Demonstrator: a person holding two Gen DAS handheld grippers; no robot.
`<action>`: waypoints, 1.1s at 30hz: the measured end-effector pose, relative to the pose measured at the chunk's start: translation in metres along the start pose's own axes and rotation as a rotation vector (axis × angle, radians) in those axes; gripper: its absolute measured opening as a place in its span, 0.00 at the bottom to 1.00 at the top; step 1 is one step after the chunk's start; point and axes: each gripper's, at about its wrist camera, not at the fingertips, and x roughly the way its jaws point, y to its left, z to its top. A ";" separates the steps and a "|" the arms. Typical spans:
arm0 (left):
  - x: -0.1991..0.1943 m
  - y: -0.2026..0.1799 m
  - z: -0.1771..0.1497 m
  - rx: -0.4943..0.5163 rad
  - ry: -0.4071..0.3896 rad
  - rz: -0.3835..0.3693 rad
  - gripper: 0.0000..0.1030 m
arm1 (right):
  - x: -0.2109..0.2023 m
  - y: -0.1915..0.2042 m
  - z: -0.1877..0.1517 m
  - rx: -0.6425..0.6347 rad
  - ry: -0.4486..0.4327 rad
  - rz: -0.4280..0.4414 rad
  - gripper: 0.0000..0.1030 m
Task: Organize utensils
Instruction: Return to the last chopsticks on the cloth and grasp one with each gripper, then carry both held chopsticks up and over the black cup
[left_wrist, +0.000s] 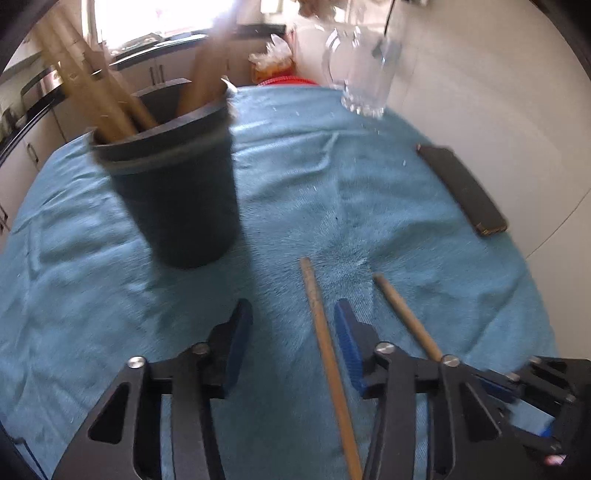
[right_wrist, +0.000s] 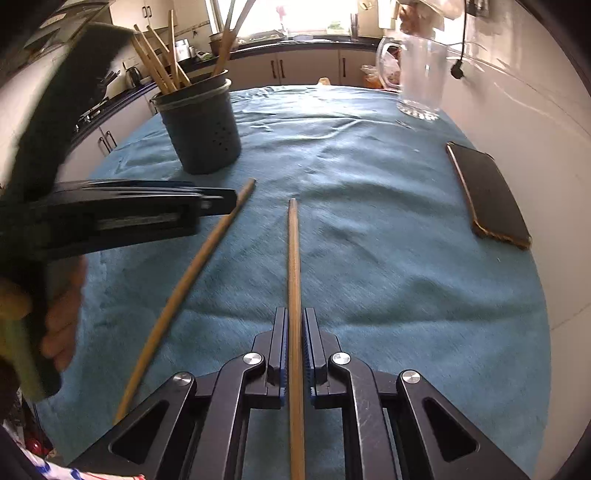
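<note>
Two long wooden sticks lie on a blue cloth (left_wrist: 369, 177). My left gripper (left_wrist: 292, 306) is open, low over the cloth. One stick (left_wrist: 325, 343) runs between its fingers, close to the right pad, and neither pad presses on it. In the right wrist view my right gripper (right_wrist: 294, 312) is shut on the other stick (right_wrist: 293, 251), which points straight ahead. The first stick (right_wrist: 192, 273) lies to its left at a slant. A dark round utensil holder (left_wrist: 177, 192) (right_wrist: 203, 129) stands upright at the far left with several wooden utensils in it.
A clear glass jug (left_wrist: 362, 66) (right_wrist: 417, 74) stands at the far right of the cloth. A dark phone (left_wrist: 461, 188) (right_wrist: 487, 192) lies near the right edge, beside a white wall. A person's hand (right_wrist: 59, 332) holds the left gripper's handle. Kitchen counters run behind the table.
</note>
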 end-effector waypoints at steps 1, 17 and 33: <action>0.004 -0.002 0.002 0.010 0.003 0.012 0.24 | 0.000 -0.003 0.000 0.007 0.001 0.002 0.08; -0.015 0.026 -0.020 -0.011 0.055 -0.021 0.07 | 0.036 -0.007 0.058 0.018 0.073 0.027 0.18; -0.047 0.049 -0.019 -0.103 -0.051 -0.047 0.07 | 0.012 -0.008 0.083 0.053 -0.043 0.023 0.07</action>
